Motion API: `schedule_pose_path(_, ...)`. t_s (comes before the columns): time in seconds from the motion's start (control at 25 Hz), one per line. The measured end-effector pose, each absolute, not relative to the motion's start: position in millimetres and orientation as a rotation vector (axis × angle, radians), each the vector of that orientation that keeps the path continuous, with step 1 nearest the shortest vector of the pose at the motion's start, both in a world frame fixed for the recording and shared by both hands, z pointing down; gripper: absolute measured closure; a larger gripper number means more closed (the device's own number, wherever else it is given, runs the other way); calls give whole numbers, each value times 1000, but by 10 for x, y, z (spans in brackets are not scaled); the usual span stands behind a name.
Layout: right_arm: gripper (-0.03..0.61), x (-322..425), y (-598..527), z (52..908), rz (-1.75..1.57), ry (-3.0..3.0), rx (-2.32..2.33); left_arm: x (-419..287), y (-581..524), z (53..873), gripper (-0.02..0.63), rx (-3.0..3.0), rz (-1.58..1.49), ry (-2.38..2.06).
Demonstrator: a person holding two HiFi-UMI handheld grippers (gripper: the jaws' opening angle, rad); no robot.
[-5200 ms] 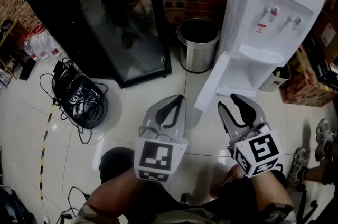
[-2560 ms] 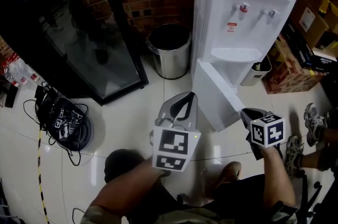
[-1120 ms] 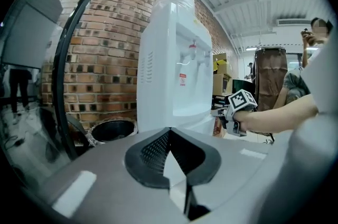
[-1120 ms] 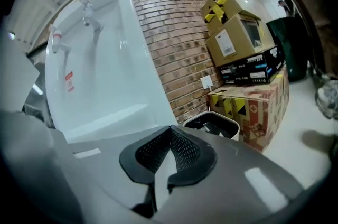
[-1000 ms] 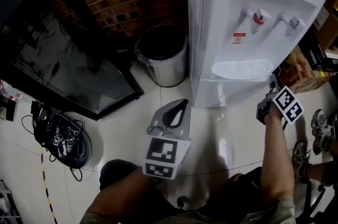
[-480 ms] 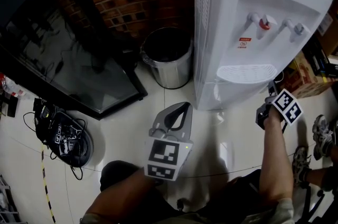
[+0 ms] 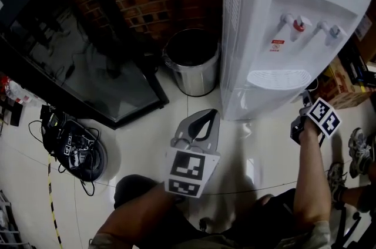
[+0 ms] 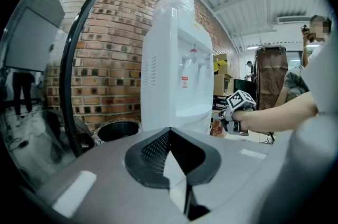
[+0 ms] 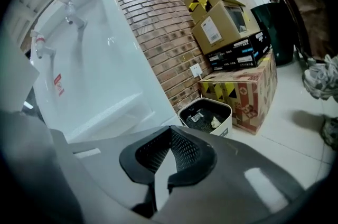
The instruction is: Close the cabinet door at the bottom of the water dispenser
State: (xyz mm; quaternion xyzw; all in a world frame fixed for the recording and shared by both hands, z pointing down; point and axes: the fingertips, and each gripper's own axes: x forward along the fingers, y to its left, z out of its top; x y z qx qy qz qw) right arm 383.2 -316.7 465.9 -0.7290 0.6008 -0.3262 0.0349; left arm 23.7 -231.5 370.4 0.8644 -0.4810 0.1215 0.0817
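Observation:
The white water dispenser [image 7: 282, 36] stands against the brick wall. Its bottom cabinet door [image 7: 255, 102] lies flush with the body below the drip tray, as also in the right gripper view [image 9: 100, 125]. My right gripper [image 7: 304, 107] is shut with nothing in it, low beside the dispenser's front right corner, its marker cube [image 7: 325, 116] towards me. Its jaws meet [image 9: 170, 132] and point past the dispenser's right side. My left gripper [image 7: 204, 123] hangs over the floor in front of the dispenser, shut and empty [image 8: 169, 132], apart from the door.
A steel waste bin [image 7: 191, 63] stands left of the dispenser, beside a black glass-fronted cabinet [image 7: 88, 54]. Coiled cables [image 7: 76, 148] lie on the floor at left. Cardboard boxes [image 9: 232, 33] and a small white bin [image 9: 206, 112] stand right of the dispenser. Shoes [image 7: 359, 151] show far right.
The cabinet door stood swung out in the oldest frames and now lies shut. My right gripper went from the door's front to the dispenser's right corner. Over the last second little moved.

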Motion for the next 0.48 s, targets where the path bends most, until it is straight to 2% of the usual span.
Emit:
schedule_pose_path(0.28,578,3499,-2849,3894,-687,2093,-2295,100,-2093,3513,612,2601,313,-1467)
schedule_pose_path(0.48,578,2919,-2384,3287,-418,2328,-2204,-67,-1809,3240,612,2595,206,-1514)
